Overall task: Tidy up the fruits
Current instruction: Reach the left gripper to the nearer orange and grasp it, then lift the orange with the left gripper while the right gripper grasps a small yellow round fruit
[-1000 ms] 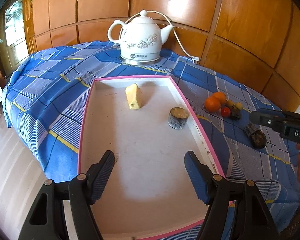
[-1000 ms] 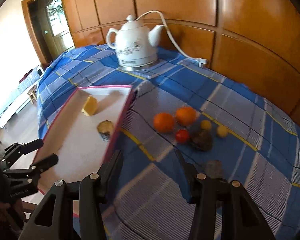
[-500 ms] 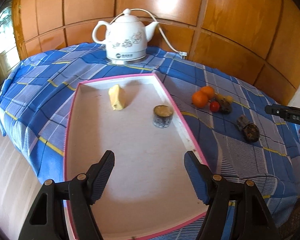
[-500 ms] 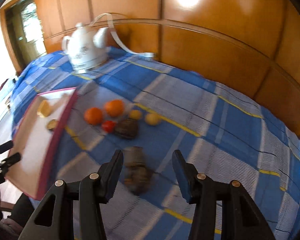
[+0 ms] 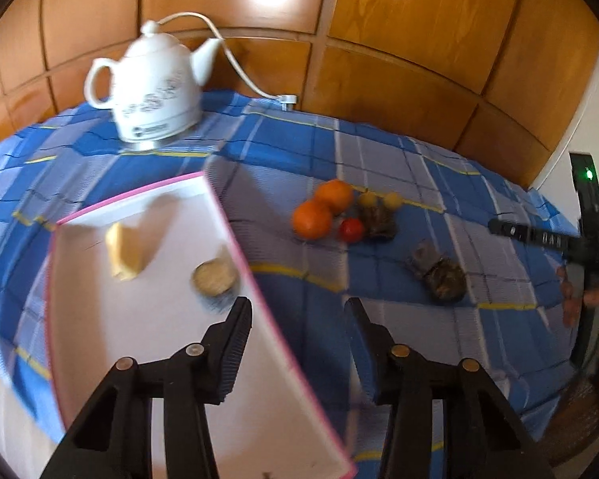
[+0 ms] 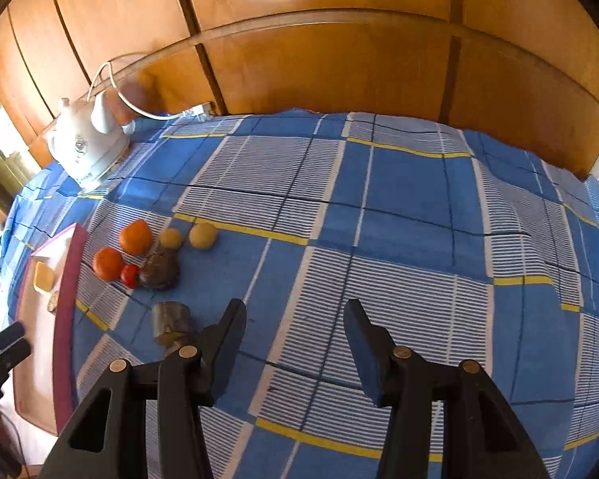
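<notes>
left gripper (image 5: 297,343), jaws closing on nothing, hangs over the tray (image 5: 84,359) edge; right gripper (image 6: 295,343) spread, empty. oranges (image 5: 312,218), mid-frame, look firm, light: grip across the middle.

Both wrist views look steeply down over the tablecloth (image 6: 399,207), sharing the fruit cluster (image 5: 339,211).

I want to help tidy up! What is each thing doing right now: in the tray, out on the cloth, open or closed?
Tray: holds two items.
Yellow chunk: in tray.
Oranges: on cloth.
Red tomato: on cloth.
Teapot: upright, lid on.
Left gripper: closing, empty.
Right gripper: open, empty.
</notes>
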The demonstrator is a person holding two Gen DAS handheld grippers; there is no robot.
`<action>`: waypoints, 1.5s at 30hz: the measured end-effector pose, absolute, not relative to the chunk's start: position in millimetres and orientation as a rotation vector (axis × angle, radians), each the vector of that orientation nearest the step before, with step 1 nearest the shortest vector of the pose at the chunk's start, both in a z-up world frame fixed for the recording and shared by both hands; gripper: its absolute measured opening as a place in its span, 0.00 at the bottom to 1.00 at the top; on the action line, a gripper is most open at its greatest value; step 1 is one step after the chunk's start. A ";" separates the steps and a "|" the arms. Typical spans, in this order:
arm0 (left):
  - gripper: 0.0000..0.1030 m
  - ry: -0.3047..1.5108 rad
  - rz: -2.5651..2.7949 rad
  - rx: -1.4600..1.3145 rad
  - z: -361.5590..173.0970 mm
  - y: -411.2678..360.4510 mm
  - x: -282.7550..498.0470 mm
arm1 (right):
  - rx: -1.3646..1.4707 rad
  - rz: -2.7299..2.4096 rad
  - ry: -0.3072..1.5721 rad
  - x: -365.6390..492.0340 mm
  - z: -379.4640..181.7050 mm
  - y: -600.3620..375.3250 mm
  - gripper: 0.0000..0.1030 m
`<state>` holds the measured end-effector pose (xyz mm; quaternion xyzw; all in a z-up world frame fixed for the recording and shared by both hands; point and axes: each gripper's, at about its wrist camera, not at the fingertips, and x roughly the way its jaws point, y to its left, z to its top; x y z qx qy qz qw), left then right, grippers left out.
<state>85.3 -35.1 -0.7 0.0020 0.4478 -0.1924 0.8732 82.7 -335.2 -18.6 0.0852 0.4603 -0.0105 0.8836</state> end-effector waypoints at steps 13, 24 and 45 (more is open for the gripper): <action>0.55 1.060 -0.385 -0.001 -30.5 -87.7 176.4 | 0.155 0.018 0.944 83.3 -11.4 -323.5 0.50; 0.43 1.137 -0.356 -0.070 -64.1 -101.0 217.1 | 0.147 0.024 0.927 84.7 -7.4 -321.4 0.50; 0.38 0.956 -0.636 0.163 -43.3 -120.6 45.4 | 0.139 0.010 0.966 83.9 -17.6 -321.0 0.50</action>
